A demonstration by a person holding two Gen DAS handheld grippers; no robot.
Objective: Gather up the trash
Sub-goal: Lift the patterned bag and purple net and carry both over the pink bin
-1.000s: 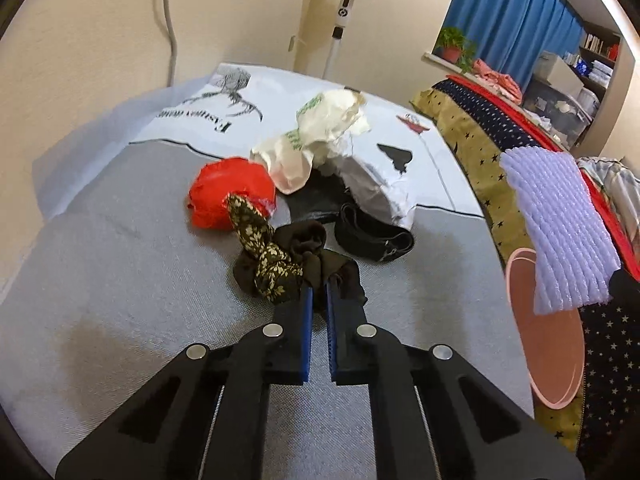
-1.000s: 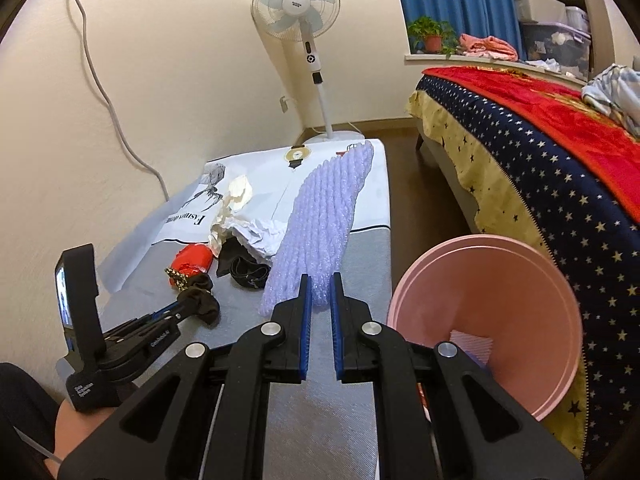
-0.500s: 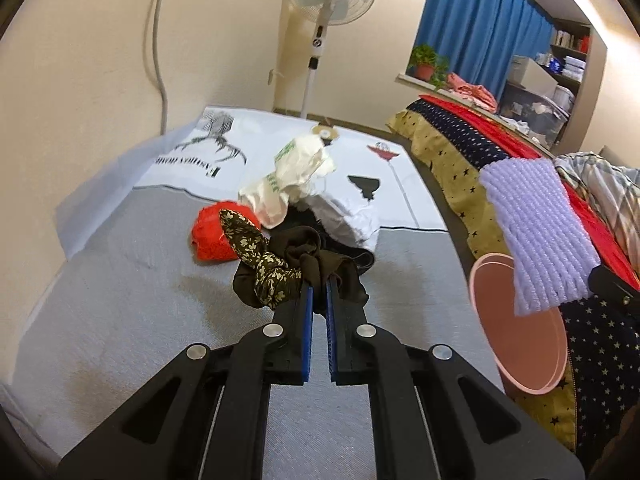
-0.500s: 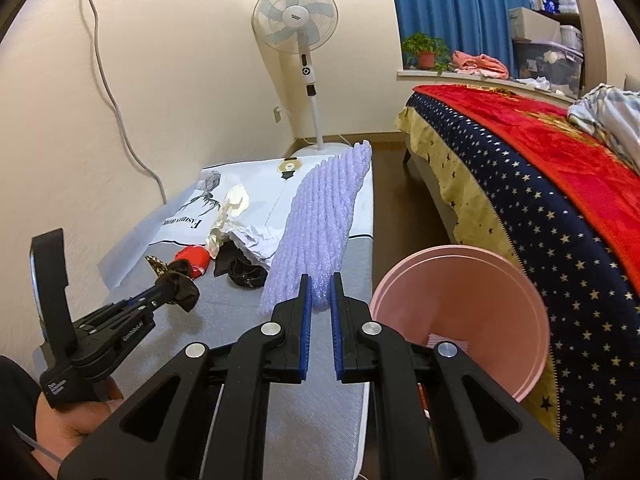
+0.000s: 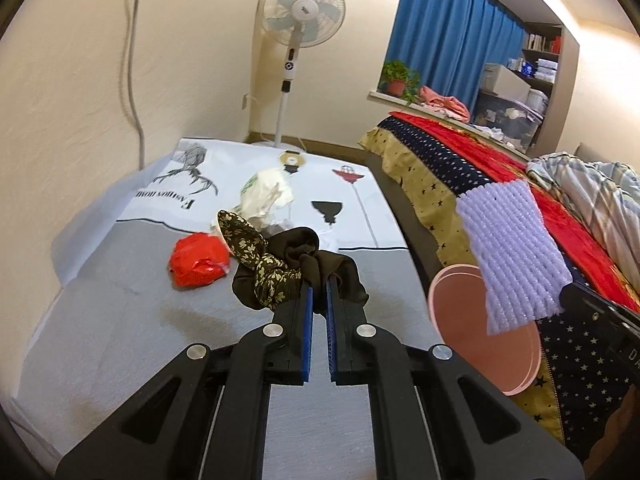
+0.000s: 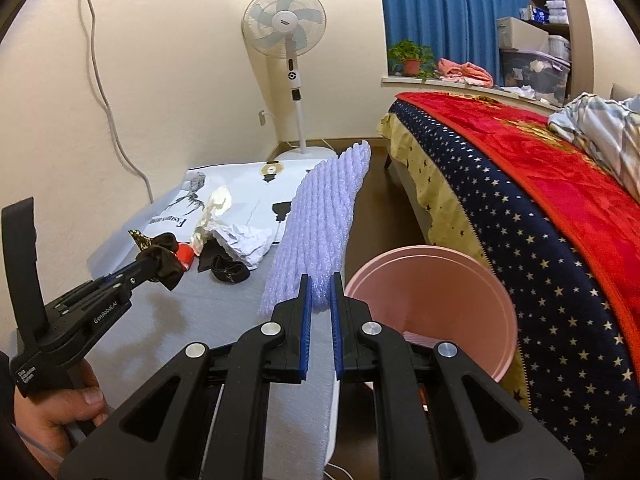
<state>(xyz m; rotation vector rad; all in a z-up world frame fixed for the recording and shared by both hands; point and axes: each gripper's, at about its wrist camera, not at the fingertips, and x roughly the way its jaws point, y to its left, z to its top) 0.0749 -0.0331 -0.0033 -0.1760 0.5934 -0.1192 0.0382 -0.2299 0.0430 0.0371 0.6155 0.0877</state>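
My left gripper [image 5: 319, 288] is shut on a dark brown cloth with a floral strip [image 5: 280, 268] and holds it above the grey mat [image 5: 120, 320]; it also shows in the right wrist view [image 6: 160, 256]. My right gripper [image 6: 320, 280] is shut on a lilac foam sheet [image 6: 320, 232], which shows in the left wrist view [image 5: 516, 256] hanging over the pink bin [image 5: 460, 320]. The pink bin [image 6: 436, 300] stands at the mat's right edge with something pale inside. A red wrapper [image 5: 198, 260], white crumpled bags [image 5: 264, 196] and a black band [image 6: 228, 272] lie on the mat.
A bed with a starred blue and red cover [image 6: 540, 184] runs along the right. A standing fan [image 6: 292, 40] is at the far wall. A white printed sheet [image 5: 224, 176] covers the mat's far end. A cable [image 6: 108, 92] hangs down the left wall.
My left gripper has lifted the brown cloth off the mat and tipped up. My right gripper has risen slightly with the foam sheet near the bin.
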